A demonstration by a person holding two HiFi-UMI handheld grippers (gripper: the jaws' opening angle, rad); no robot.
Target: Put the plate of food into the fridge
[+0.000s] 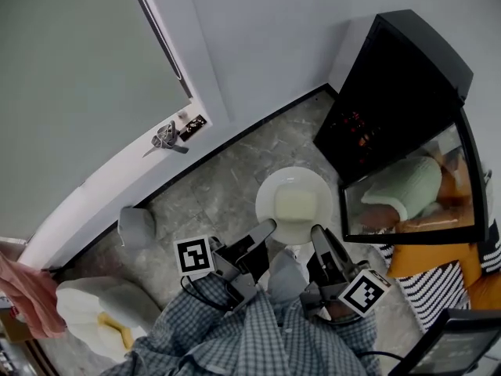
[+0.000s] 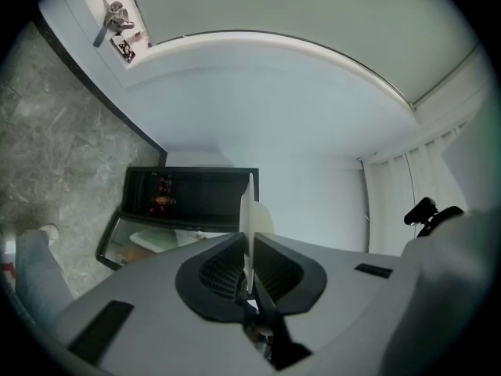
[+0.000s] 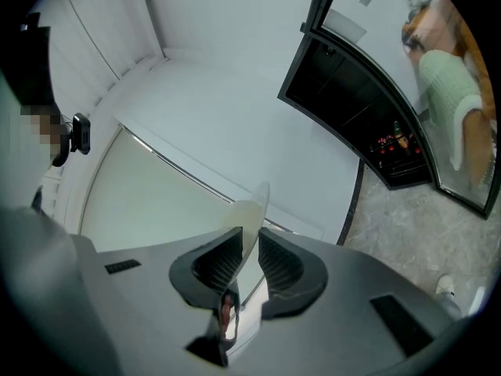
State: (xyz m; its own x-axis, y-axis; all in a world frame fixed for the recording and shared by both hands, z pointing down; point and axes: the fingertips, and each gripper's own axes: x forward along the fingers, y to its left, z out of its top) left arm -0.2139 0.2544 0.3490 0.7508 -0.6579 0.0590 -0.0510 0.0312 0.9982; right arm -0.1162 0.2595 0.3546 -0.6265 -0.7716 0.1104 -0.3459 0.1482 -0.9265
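A round white plate (image 1: 301, 177) bearing a pale square block of food (image 1: 296, 206) sits level in mid-air, just beside the black fridge (image 1: 407, 69), whose glass door (image 1: 411, 194) stands open.

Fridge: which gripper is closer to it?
Right. The right gripper holds the plate on the side next to the fridge and its open door. The left gripper holds the plate's other side, farther away.

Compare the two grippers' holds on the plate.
The left gripper clamps the plate's near-left rim; the right gripper clamps its near-right rim. The right gripper is nearer the open fridge; the left gripper is nearer the door. Both are shut on the plate, holding it above the floor.
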